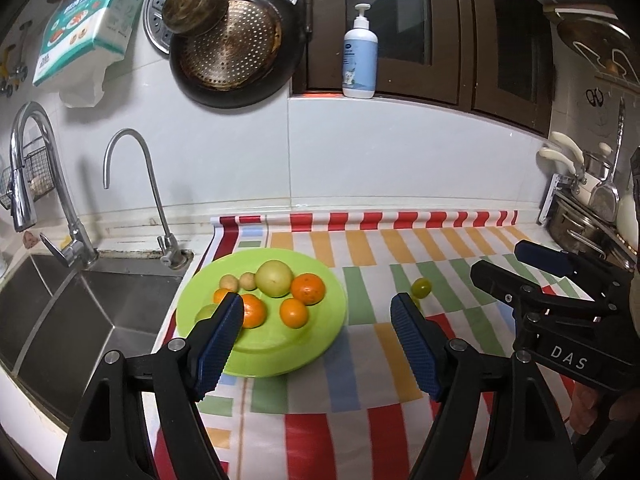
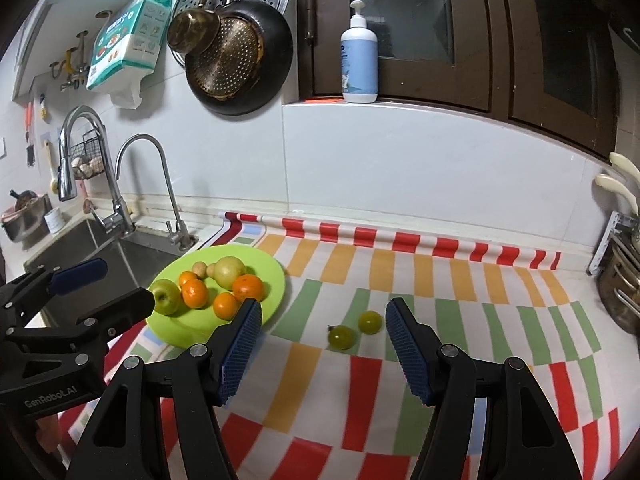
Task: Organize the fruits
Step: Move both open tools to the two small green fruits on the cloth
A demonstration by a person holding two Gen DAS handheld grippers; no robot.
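Note:
A green plate (image 1: 280,356) (image 2: 264,268) sits by the sink and holds several oranges (image 1: 307,289) (image 2: 248,287), a pale round fruit (image 1: 274,278) (image 2: 229,272), two small brown fruits (image 1: 248,281) and a green apple (image 2: 166,297). Two small green fruits (image 2: 341,337) (image 2: 369,322) lie on the striped cloth to the plate's right; one shows in the left wrist view (image 1: 421,287). My left gripper (image 1: 318,344) is open and empty above the plate's right edge. My right gripper (image 2: 322,354) is open and empty just in front of the two green fruits.
A steel sink (image 1: 80,312) with two taps (image 1: 132,184) lies left of the plate. Pans (image 1: 236,52) hang on the tiled wall. A pump bottle (image 1: 360,56) stands on the ledge. A rack with pots (image 1: 588,216) stands at the right. The striped cloth (image 2: 440,360) covers the counter.

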